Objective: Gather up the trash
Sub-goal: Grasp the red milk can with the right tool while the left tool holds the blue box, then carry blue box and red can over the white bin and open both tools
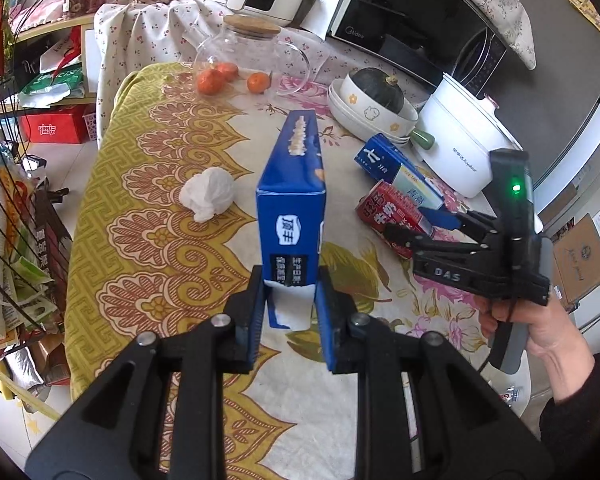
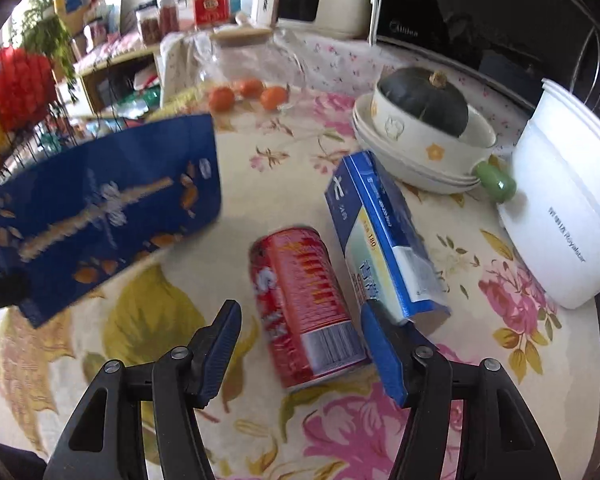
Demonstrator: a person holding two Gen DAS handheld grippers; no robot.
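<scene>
Left wrist: left claw (image 1: 288, 320) grips blue box (image 1: 292, 184).

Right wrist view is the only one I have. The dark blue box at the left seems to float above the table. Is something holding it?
Observer: Yes. The left gripper is shut on the blue box, with its jaws clamped on the torn lower end.
Operator: Is there other trash that I cannot see?
Observer: A crumpled white tissue lies on the yellow part of the tablecloth, left of the box.
Operator: How does my gripper look from outside?
Observer: A hand holds the right gripper by its handle. The gripper's tips are at the near end of the red can, and a green light glows on its body.
</scene>
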